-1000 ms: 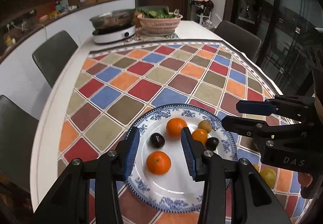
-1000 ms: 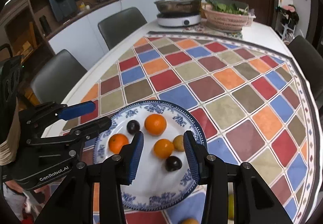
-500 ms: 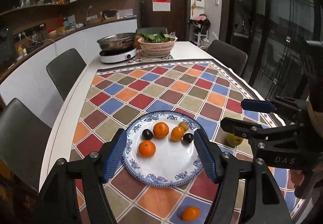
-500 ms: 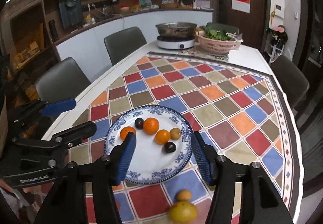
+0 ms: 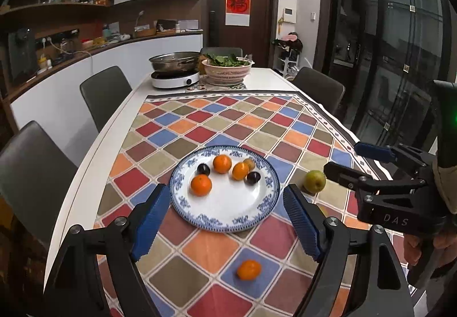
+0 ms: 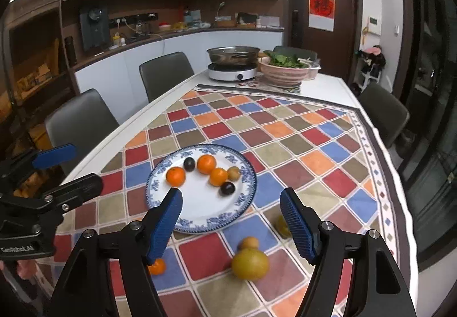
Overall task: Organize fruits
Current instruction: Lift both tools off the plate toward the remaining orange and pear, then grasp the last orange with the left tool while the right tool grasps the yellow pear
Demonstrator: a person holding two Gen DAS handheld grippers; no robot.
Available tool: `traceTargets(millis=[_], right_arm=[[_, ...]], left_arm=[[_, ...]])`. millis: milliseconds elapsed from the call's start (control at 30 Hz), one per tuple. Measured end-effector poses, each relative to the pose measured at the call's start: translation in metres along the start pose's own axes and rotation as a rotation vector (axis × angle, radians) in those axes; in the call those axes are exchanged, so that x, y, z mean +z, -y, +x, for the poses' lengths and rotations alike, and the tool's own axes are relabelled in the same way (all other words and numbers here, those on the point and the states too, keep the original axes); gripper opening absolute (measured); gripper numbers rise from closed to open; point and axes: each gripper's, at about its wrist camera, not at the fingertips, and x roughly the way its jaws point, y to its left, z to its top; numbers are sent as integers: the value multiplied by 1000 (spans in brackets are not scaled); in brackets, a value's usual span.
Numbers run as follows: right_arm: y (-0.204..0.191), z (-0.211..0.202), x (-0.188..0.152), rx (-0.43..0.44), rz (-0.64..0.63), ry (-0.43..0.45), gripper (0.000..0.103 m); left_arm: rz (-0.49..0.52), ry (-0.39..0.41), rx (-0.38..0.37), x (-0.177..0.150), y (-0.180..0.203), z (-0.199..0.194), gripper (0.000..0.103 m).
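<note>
I have the left gripper [image 5: 225, 227] held above the near end of the table with its blue pads spread wide and nothing between them; the pads frame the near rim of the blue-and-white plate [image 5: 225, 227] without touching it. The right gripper [image 6: 231, 227] is likewise wide open and empty, hovering over the near edge of the same plate, and it shows in the left wrist view at 3 o'clock, well clear of the fruit. On the plate I count six pieces: an orange [image 5: 201, 185] at 9 o'clock of the plate, a second orange [image 5: 222, 163] at 12 o'clock, a smaller orange [image 5: 240, 171] just right of it, a brownish fruit [image 5: 249, 164] touching that one on its far side, and two dark plums, one [image 5: 203, 169] at 11 o'clock and one [image 5: 253, 177] at 2 o'clock. Off the plate, a green pear [image 5: 314, 181] stands on the checked tablecloth [image 5: 251, 123] at 3 o'clock, near the rim but apart from it. A loose orange [image 5: 249, 270] lies at 6 o'clock, between my left fingers and nearer to me than the plate. In the right wrist view a large yellow-green fruit [image 6: 250, 264] lies at 5 o'clock with a small orange-brown fruit [image 6: 249, 242] touching its far side. At the far end of the table stand a pan on a cooker [image 5: 174, 71] and a basket of greens [image 5: 227, 68].
</note>
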Motion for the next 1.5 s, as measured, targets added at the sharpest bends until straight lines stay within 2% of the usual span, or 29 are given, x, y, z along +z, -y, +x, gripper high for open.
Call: traceTargets(millis=[133, 333, 533, 733, 1167, 1500], right_arm=[[1, -10, -12, -36, -3, 23, 71], [3, -14, -34, -65, 5, 14, 71], [6, -5, -57, -77, 6, -36, 71], [9, 8, -76, -88, 8, -90, 71], [15, 43, -104, -87, 4, -186, 71], [22, 70, -109, -42, 33, -232, 71]], left_arm=[[-23, -16, 14, -16, 3, -3, 83], [-30, -43, 23, -43, 6, 0, 83], [10, -84, 40, -68, 10, 9, 83], [23, -157, 22, -91, 13, 29, 83], [78, -208, 30, -119, 17, 62, 83], [74, -228, -4, -117, 18, 84, 82]])
